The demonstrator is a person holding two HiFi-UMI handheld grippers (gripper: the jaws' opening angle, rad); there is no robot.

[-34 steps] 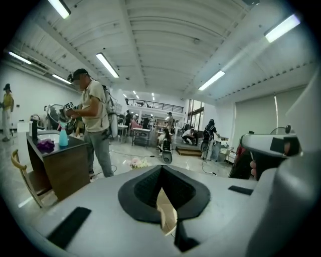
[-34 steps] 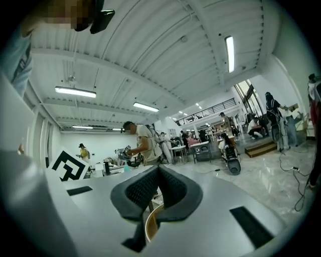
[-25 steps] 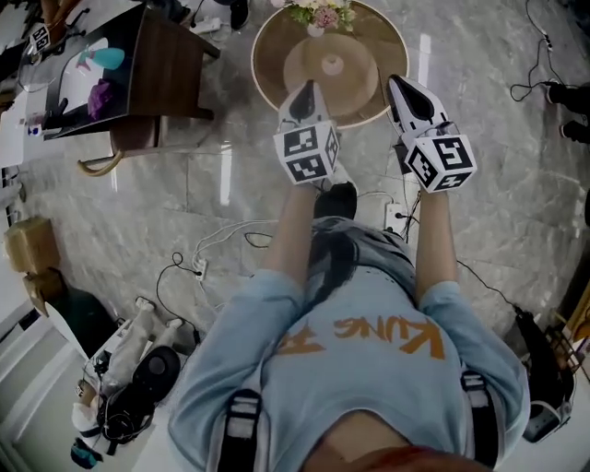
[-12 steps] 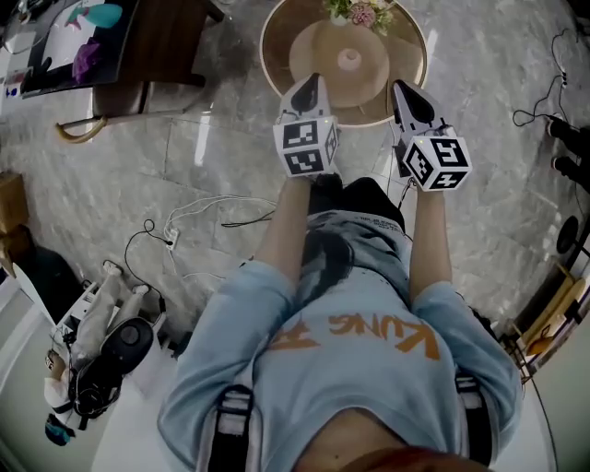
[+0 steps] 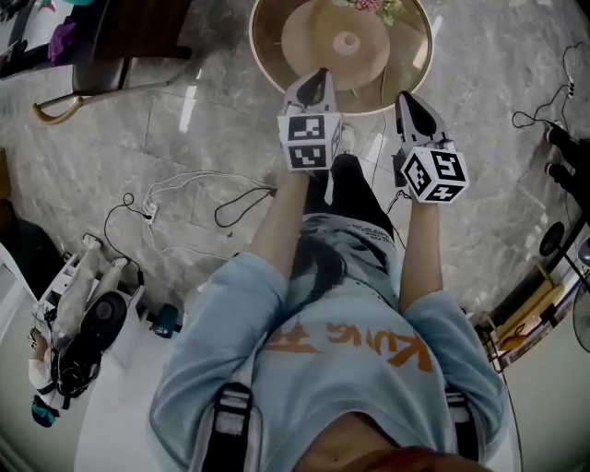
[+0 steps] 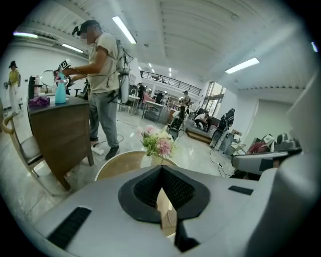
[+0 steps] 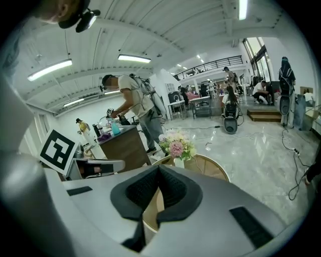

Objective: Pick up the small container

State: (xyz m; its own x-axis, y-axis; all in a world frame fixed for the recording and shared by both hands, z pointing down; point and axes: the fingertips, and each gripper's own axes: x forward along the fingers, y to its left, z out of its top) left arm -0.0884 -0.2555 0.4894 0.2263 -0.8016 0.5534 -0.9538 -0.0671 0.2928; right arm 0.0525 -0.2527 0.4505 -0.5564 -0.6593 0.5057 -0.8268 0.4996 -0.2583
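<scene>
A round wooden table (image 5: 267, 78) stands ahead on the marble floor, with a raised disc in its middle. A small pale round container (image 5: 347, 41) sits at the disc's centre, and a vase of pink flowers (image 5: 369, 5) stands at the far edge. My left gripper (image 5: 320, 76) and right gripper (image 5: 404, 96) are held side by side over the table's near rim, short of the container. Both are shut with nothing in them. In the left gripper view the left gripper (image 6: 161, 173) points at the flowers (image 6: 158, 143). The right gripper (image 7: 158, 170) faces the same flowers (image 7: 176, 145).
A dark wooden desk (image 5: 138, 18) with a chair beside it stands at the upper left; a person (image 6: 103, 75) works at it. Cables and a power strip (image 5: 184, 203) lie on the floor. Bags and gear (image 5: 83, 323) sit at the lower left, more cables (image 5: 544, 101) at right.
The person has stepped forward, so the floor and the desk have slid back and left in the head view. Both grippers keep their pose and stay shut.
</scene>
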